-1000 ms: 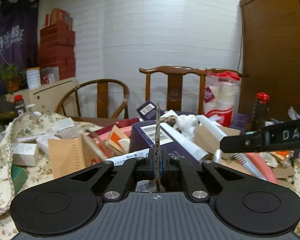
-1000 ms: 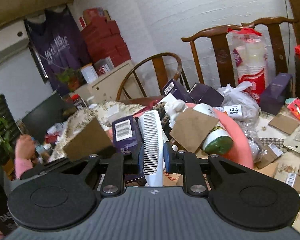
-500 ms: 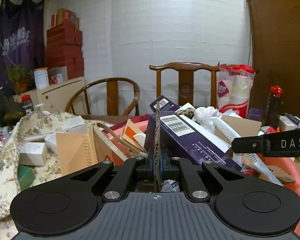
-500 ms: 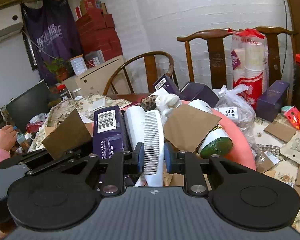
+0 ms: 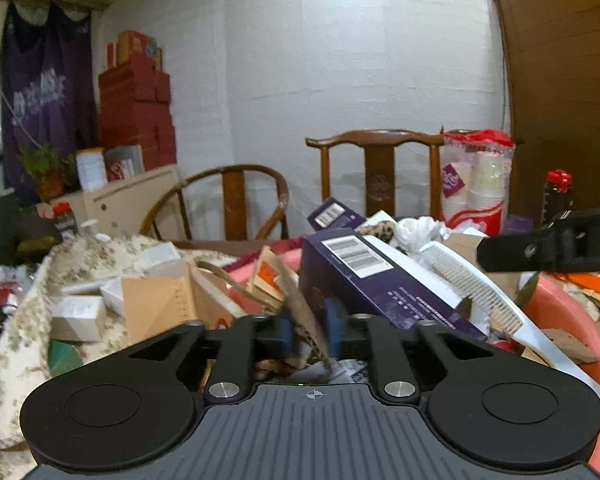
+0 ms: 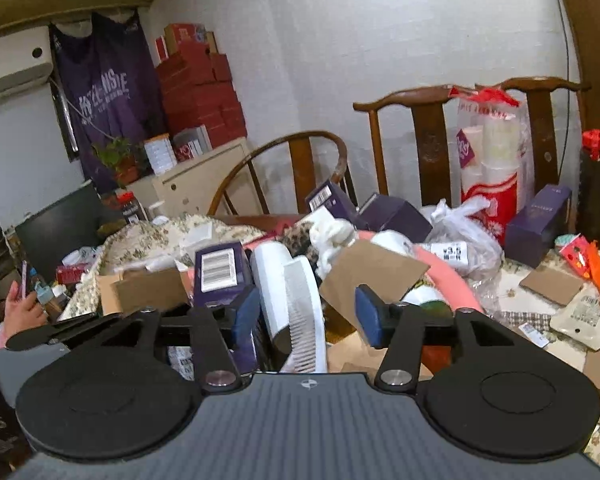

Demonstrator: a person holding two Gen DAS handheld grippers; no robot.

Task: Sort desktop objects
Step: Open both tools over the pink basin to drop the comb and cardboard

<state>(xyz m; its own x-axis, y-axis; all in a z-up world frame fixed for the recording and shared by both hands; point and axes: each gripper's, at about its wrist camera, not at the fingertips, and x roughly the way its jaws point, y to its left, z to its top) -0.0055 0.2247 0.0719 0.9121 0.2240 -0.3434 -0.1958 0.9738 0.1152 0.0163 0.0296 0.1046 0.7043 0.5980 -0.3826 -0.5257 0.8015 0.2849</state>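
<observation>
My left gripper [image 5: 309, 330] has opened a little; a thin brown cardboard piece [image 5: 306, 320] leans tilted and blurred between its jaws, loose, over the pink basin [image 5: 568, 300]. My right gripper [image 6: 306, 316] is open, its jaws wide apart on either side of a white comb [image 6: 304, 316], which lies free in the basin [image 6: 452, 276]. The comb also shows in the left wrist view [image 5: 476, 296], beside a purple box [image 5: 376, 280]. My right gripper's arm crosses the right edge of the left wrist view.
The pink basin is heaped with a purple box [image 6: 220, 276], a white tube [image 6: 270, 264], brown card [image 6: 372, 276] and a white cloth [image 6: 332, 236]. Cardboard scraps and packets [image 6: 572, 304] litter the flowered tablecloth. Wooden chairs [image 5: 380, 176], a bag of cups [image 6: 488, 168] and a bottle [image 5: 556, 196] stand behind.
My right gripper opened and let go of the white comb. My left gripper loosened and the cardboard piece tipped from upright to slanted. Both grippers moved over the basin.
</observation>
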